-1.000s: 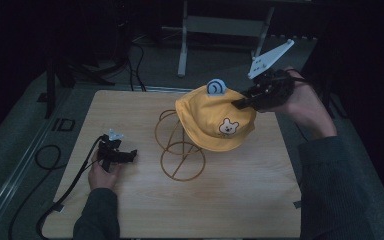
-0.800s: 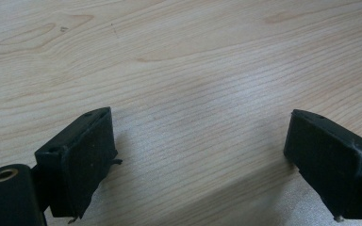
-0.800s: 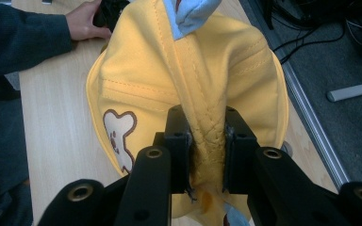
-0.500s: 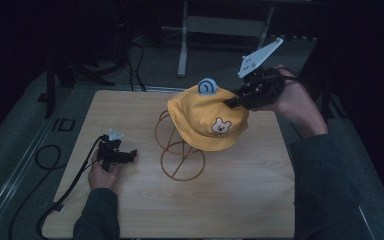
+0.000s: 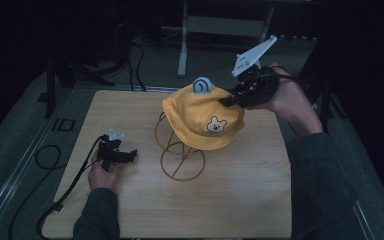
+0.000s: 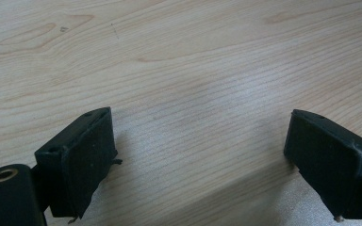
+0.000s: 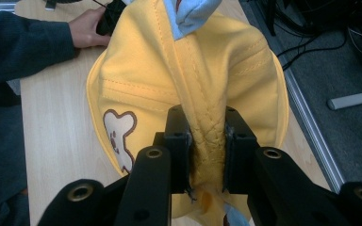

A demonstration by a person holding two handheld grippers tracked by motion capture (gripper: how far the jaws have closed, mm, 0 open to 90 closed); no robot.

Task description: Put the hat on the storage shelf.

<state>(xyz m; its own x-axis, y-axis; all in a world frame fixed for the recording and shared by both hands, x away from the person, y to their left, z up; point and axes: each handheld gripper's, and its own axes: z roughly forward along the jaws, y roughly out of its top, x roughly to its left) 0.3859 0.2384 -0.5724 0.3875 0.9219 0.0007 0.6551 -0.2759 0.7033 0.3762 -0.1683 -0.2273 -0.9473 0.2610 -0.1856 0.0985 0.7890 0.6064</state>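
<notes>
A yellow hat [image 5: 200, 117] with a bear patch and a blue ear [image 5: 200, 86] hangs over a brown wire stand [image 5: 180, 160] near the middle of the wooden table [image 5: 130, 110]. My right gripper [image 5: 228, 101] holds the hat at its far right side. In the right gripper view the jaws [image 7: 206, 122] are shut on a pinched fold of the yellow hat [image 7: 179, 80]. My left gripper [image 5: 130, 154] rests low on the table at the left, held by a hand. Its jaws [image 6: 198, 155] stand open over bare wood.
A black cable [image 5: 55, 195] trails from the left gripper off the table's left edge. Beyond the far edge are floor cables [image 5: 135, 55] and a grey metal post [image 5: 182, 45]. Bare tabletop lies in front of the stand.
The right gripper and the hat have shifted a little to the left over the stand. The left gripper has not moved.
</notes>
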